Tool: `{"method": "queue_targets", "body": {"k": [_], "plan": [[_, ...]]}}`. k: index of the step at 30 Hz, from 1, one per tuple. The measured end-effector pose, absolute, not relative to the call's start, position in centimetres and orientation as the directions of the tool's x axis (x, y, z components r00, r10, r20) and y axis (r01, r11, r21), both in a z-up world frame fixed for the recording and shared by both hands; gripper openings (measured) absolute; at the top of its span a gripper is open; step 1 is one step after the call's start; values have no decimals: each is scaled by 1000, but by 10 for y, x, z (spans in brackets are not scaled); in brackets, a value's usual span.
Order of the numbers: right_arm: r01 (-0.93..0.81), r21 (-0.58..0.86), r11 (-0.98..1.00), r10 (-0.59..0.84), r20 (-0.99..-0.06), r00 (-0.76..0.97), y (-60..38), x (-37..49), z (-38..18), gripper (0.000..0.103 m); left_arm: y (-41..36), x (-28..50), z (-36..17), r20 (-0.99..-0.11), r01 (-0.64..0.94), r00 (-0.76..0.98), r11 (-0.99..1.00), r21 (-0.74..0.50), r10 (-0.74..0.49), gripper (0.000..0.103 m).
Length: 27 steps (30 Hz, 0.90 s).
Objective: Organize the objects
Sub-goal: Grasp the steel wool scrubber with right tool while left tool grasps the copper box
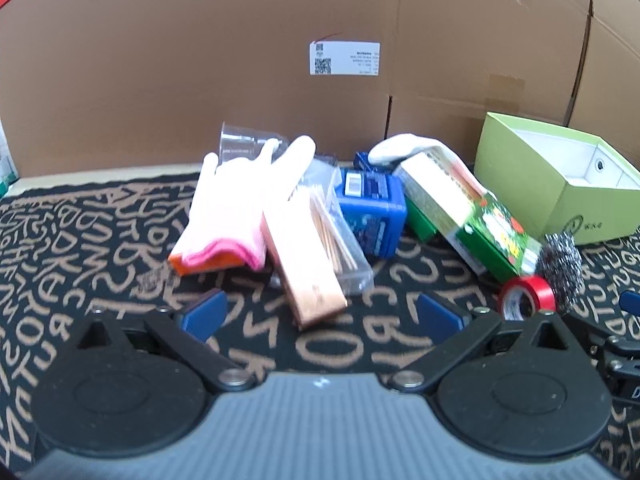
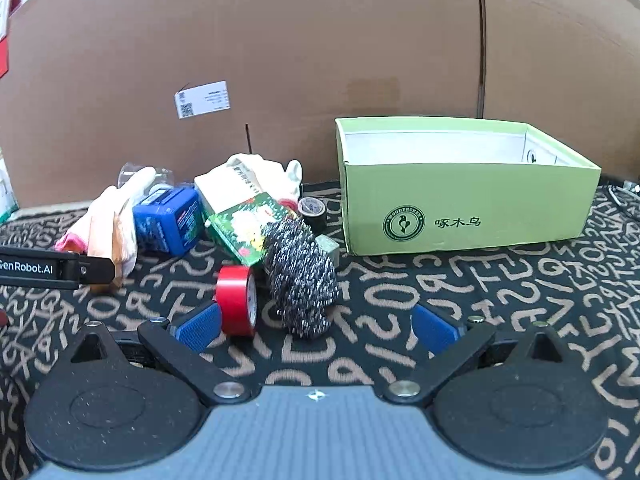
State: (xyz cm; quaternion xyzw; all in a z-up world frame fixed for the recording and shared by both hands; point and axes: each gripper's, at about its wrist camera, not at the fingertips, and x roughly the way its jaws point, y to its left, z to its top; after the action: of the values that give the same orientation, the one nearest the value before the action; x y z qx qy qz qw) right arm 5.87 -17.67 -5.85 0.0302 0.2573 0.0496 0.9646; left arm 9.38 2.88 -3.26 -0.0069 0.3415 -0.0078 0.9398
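Observation:
A pile lies on the patterned mat: a white-and-pink glove [image 1: 236, 208], a tan flat box [image 1: 304, 264], a clear pack of toothpicks [image 1: 336, 236], a blue container [image 1: 370, 212], a green printed box [image 1: 468, 220], a red tape roll [image 1: 528, 296] and a steel scourer [image 1: 562, 264]. An open light-green box [image 2: 460, 208] stands to the right, empty as far as I see. My left gripper [image 1: 320, 314] is open just before the tan box. My right gripper [image 2: 316, 326] is open, with the red tape roll [image 2: 238, 300] and the scourer [image 2: 300, 276] just ahead of its fingers.
Large cardboard cartons [image 1: 200, 60] wall off the back. A clear plastic cup [image 1: 240, 144] lies behind the glove. A black tape roll [image 2: 312, 210] and a small grey block [image 2: 330, 248] sit by the light-green box. The left gripper's arm [image 2: 56, 268] shows at the right view's left edge.

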Motion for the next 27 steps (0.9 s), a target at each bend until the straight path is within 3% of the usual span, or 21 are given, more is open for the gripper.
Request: {"method": "queue_targets", "body": {"k": [3, 5, 8, 11, 13, 16, 21, 22, 24, 27], "plan": [[-47, 94, 994, 86, -470, 879, -179, 68, -53, 100, 28, 108, -35, -645, 19, 764, 1000, -17, -25, 103], [-28, 95, 995, 70, -466, 882, -180, 76, -52, 88, 30, 115, -38, -645, 30, 763, 999, -41, -49, 103], [-29, 123, 992, 85, -482, 872, -183, 86, -55, 80, 40, 122, -43, -656, 29, 750, 996, -89, -81, 88], [-54, 144, 988, 120, -496, 860, -181, 92, -61, 76, 54, 126, -47, -665, 4, 740, 989, -147, -101, 87], [-61, 148, 987, 129, -511, 850, -177, 96, -66, 62, 58, 129, -48, -666, 9, 736, 986, -169, -121, 85], [-63, 160, 985, 139, -523, 841, -176, 97, -71, 56, 56, 136, -50, -672, 28, 730, 988, -155, -126, 73], [-52, 178, 983, 137, -508, 851, -184, 97, -67, 54, 57, 141, -56, -693, 17, 706, 982, -189, -146, 69], [-40, 178, 983, 126, -503, 855, -186, 98, -65, 59, 57, 140, -55, -692, 20, 706, 982, -189, -148, 66], [-28, 168, 985, 110, -501, 858, -188, 103, -65, 67, 56, 137, -54, -692, 32, 703, 979, -199, -164, 49], [-16, 153, 988, 94, -518, 850, -190, 111, -73, 67, 55, 134, -54, -699, 40, 695, 980, -196, -168, 43]]}}
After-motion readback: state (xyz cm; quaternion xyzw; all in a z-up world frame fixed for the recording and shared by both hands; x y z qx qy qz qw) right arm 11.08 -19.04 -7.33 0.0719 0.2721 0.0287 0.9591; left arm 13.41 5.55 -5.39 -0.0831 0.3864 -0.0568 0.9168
